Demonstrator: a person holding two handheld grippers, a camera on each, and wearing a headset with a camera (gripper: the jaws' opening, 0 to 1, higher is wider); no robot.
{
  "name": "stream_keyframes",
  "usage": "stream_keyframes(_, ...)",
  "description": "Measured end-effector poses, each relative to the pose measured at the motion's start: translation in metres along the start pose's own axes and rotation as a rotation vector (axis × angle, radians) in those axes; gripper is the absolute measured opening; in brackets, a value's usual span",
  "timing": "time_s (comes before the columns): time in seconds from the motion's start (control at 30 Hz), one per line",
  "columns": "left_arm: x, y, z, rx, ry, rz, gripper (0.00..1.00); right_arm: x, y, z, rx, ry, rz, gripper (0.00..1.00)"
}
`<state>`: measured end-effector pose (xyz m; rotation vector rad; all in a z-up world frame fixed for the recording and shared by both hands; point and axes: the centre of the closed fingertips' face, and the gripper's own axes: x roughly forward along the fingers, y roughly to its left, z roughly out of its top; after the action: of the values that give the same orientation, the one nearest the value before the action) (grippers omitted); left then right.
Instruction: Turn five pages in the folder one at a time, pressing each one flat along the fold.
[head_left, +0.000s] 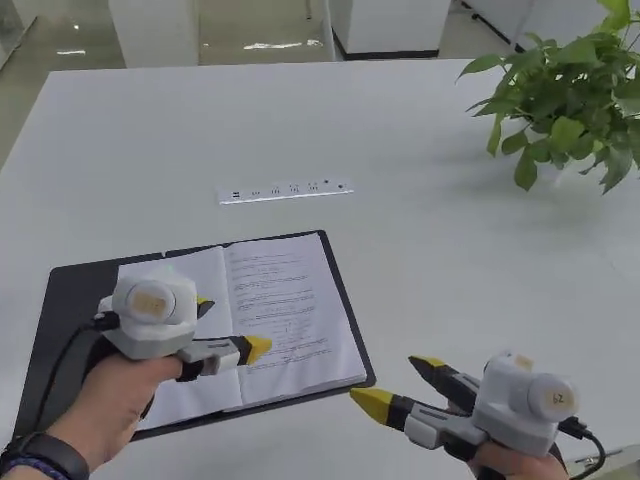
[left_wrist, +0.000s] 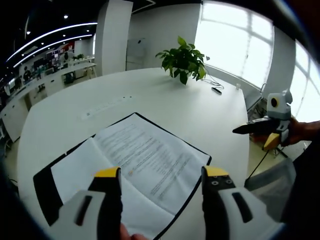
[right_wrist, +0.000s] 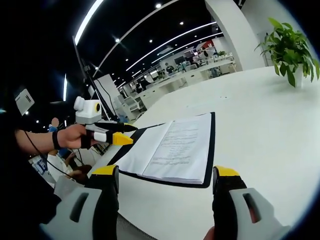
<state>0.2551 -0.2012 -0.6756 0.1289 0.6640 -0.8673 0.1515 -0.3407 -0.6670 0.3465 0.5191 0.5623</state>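
Observation:
An open black folder (head_left: 348, 300) lies on the white table, its printed right page (head_left: 290, 310) lying flat. My left gripper (head_left: 232, 328) hovers above the left pages, open, with nothing between its yellow-tipped fingers. From the left gripper view the folder (left_wrist: 135, 160) lies just beyond the jaws. My right gripper (head_left: 402, 385) stands open off the folder's lower right corner, above bare table. The right gripper view has the folder (right_wrist: 175, 145) ahead and the left gripper (right_wrist: 120, 134) above its far side.
A white power strip (head_left: 285, 190) lies on the table beyond the folder. A potted green plant (head_left: 575, 95) stands at the far right. The table's near edge (head_left: 300, 470) runs close below the folder.

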Motion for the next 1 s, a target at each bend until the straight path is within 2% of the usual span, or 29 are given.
stream_keyframes(0.1,0.019,-0.012,-0.001,0.015,0.024,-0.031,0.64,-0.001,-0.001,-0.002,0.005,0.009,-0.002,0.76)
stream_keyframes(0.37,0.050,-0.038,-0.002,0.054,0.067,-0.082,0.64,-0.003,-0.003,-0.003,0.019,0.003,-0.003,0.76)
stream_keyframes(0.47,0.060,-0.043,-0.004,0.056,0.079,-0.087,0.64,-0.002,-0.003,-0.005,0.022,0.012,-0.003,0.76)
stream_keyframes(0.63,0.075,-0.052,-0.009,0.091,0.102,-0.086,0.65,0.001,-0.003,-0.008,0.029,0.023,0.004,0.77)
stream_keyframes(0.73,0.086,-0.058,-0.016,0.114,0.126,-0.092,0.64,0.003,-0.004,-0.010,0.023,0.037,0.012,0.77)
stream_keyframes(1.0,0.108,-0.061,-0.029,0.152,0.181,-0.101,0.65,0.007,-0.004,-0.011,0.036,0.037,0.025,0.77)
